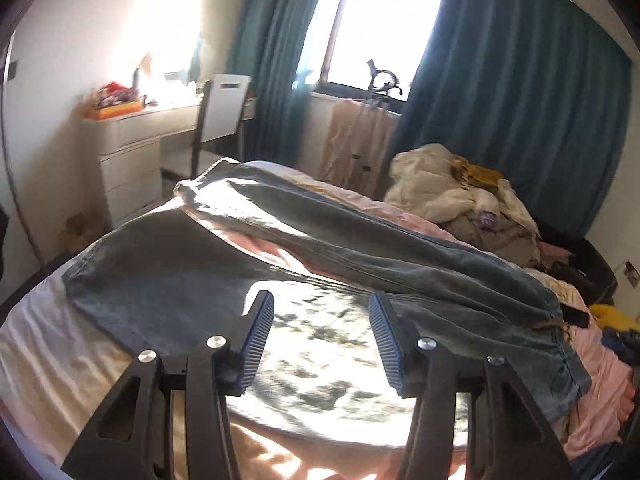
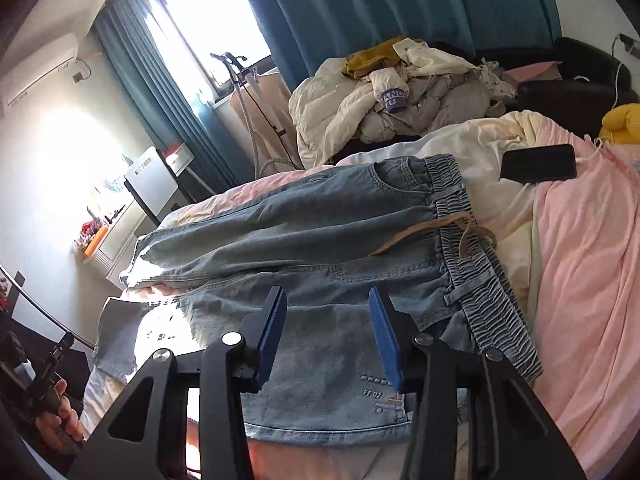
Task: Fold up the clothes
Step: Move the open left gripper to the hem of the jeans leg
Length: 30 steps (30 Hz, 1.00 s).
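Left gripper point(image 1: 321, 338) and right gripper point(image 2: 328, 334), both angled downward, jaws parted, empty.

Count, both views: one pair of jeans point(image 2: 304, 232) with two legs, spread on one bed point(image 2: 580, 248). One phone point(image 2: 538, 162) on the bedding. One heap of clothes point(image 2: 384, 96). One chair point(image 1: 224, 108). One desk point(image 1: 132, 136). Two claws: left claw point(image 1: 322, 340), right claw point(image 2: 328, 336).

A home bedroom: a bed with pink sheets point(image 2: 580, 248), teal window curtains point(image 1: 500, 100), and a white dressing table point(image 1: 132, 148).
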Each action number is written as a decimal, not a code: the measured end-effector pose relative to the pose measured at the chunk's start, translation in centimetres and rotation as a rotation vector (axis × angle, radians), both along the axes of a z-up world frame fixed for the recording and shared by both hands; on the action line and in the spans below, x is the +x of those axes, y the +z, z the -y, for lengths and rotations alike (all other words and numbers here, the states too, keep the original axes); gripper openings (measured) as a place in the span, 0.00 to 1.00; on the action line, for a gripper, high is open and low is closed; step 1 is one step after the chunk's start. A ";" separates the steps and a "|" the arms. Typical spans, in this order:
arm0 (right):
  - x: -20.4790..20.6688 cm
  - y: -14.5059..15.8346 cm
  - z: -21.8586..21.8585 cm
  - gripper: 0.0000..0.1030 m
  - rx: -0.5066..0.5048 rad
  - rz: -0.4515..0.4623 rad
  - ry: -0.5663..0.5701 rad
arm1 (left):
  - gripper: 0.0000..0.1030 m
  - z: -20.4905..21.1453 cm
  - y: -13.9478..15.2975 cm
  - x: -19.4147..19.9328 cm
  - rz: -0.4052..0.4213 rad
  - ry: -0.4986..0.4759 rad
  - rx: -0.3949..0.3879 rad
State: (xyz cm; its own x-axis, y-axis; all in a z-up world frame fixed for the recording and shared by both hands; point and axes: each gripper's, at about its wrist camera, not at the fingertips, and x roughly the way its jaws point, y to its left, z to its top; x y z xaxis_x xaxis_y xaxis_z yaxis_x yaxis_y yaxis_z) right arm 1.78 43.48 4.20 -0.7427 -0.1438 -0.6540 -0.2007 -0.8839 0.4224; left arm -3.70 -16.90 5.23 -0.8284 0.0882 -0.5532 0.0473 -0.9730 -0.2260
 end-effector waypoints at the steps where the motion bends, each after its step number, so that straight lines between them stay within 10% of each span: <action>1: 0.3 0.0 -0.2 0.42 -0.013 -0.002 -0.007 | 0.49 1.6 -0.3 -0.2 0.008 0.046 0.030; 9: 1.6 -0.9 -1.6 0.42 -0.093 -0.011 -0.080 | 0.49 10.5 -6.1 -1.5 0.123 0.319 0.339; 19: 3.7 -7.3 -4.1 0.42 -0.373 0.095 -0.291 | 0.49 14.9 -12.4 -1.4 0.189 0.418 0.692; 23: 5.2 -9.4 -5.9 0.57 -0.508 0.090 -0.420 | 0.49 15.7 -14.2 -1.5 0.230 0.454 0.773; 30: 9.6 -9.6 -8.4 0.69 -0.461 0.001 -0.766 | 0.49 15.4 -15.6 -2.5 0.310 0.531 0.745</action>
